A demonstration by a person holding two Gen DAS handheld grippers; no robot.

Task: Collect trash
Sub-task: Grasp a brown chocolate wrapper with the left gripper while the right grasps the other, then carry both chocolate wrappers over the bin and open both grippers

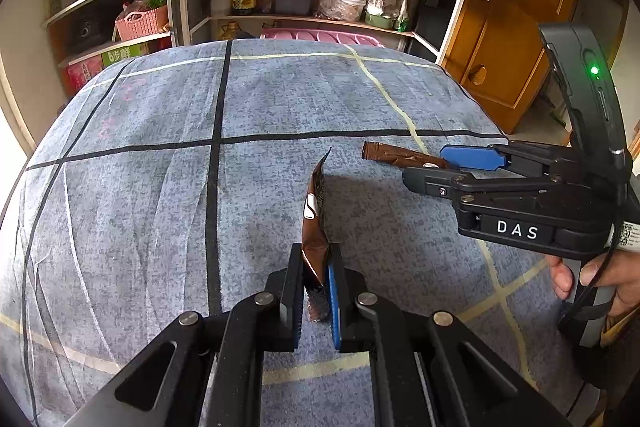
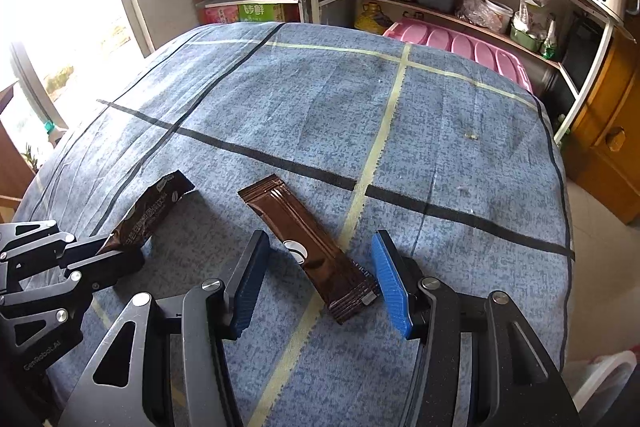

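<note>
Two brown coffee-stick wrappers are on a table with a blue-grey cloth [image 1: 160, 155]. My left gripper [image 1: 316, 267] is shut on the near end of one wrapper [image 1: 316, 211], which stands on edge above the cloth; it also shows in the right wrist view [image 2: 148, 211], held by the left gripper [image 2: 120, 247]. My right gripper [image 2: 320, 263] is open, its jaws on either side of the second wrapper [image 2: 308, 247], which lies flat on the cloth. In the left wrist view the right gripper [image 1: 436, 163] is over that wrapper [image 1: 400, 157].
Shelves [image 1: 304, 19] with bottles, jars and a pink basket [image 1: 142, 21] stand behind the table. A pink crate [image 2: 460, 45] sits by the far edge. A wooden cabinet [image 1: 516, 27] is at the right. A window [image 2: 48, 7] is at the left.
</note>
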